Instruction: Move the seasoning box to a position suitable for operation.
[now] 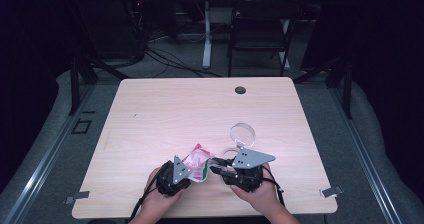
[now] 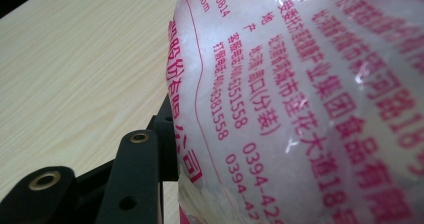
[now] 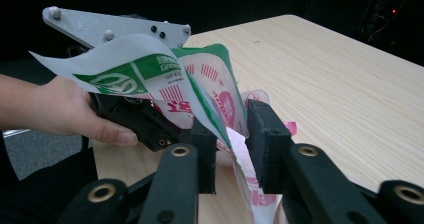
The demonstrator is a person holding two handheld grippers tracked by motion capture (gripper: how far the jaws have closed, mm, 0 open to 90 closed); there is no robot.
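while my left gripper [image 1: 192, 172] clamps the printed food bag [image 1: 196, 163], my right gripper [image 3: 231, 134] (jaws parted, pads off it) straddles its torn flap; opening unfinished.

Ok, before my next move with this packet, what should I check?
1. Left tool clamped on the clear plastic packet with pink print: ok.
2. Right tool pressing the packet's top edge: not ok; the film lies loose between open jaws.
3. Packet mouth torn open: cannot tell.
4. Clear round container close by, just beyond the right tool: ok.
5. Packet kept off the wooden table: cannot tell.
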